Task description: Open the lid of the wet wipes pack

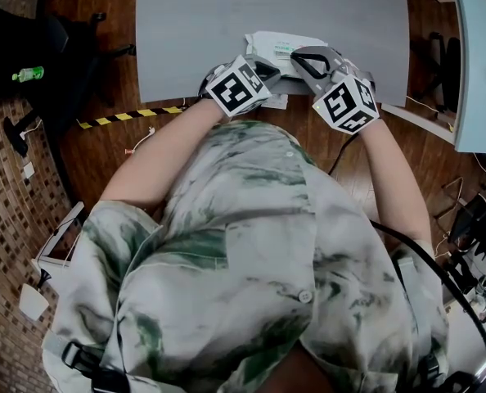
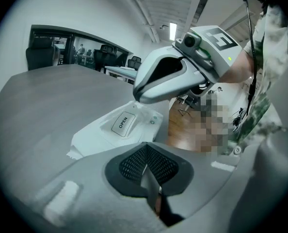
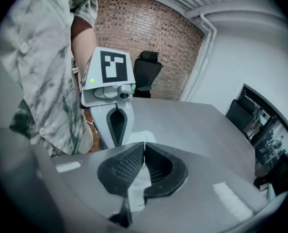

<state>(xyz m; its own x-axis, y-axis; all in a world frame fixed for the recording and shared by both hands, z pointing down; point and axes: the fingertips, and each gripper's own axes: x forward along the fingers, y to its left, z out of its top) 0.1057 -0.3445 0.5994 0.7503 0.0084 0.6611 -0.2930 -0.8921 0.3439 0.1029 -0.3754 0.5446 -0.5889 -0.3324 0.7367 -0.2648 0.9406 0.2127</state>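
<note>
The white wet wipes pack (image 1: 281, 45) lies flat at the near edge of the grey table (image 1: 194, 23), its lid label reading OPEN (image 2: 123, 124) facing up and lying flat. In the head view both grippers hover just in front of the pack, and their marker cubes hide its near edge. My left gripper (image 2: 145, 145) is shut, its tips meeting just short of the pack with nothing between them. My right gripper (image 3: 144, 144) is also shut and hangs over the pack's end; the white wrapper (image 3: 138, 181) shows behind its jaws. Each gripper view shows the other gripper opposite.
A black office chair (image 1: 63, 39) and a green bottle (image 1: 28, 74) are on the wooden floor at left. Yellow-black tape (image 1: 128, 117) runs along the floor by the table. A second table (image 1: 476, 64) stands at right, with cables beside it.
</note>
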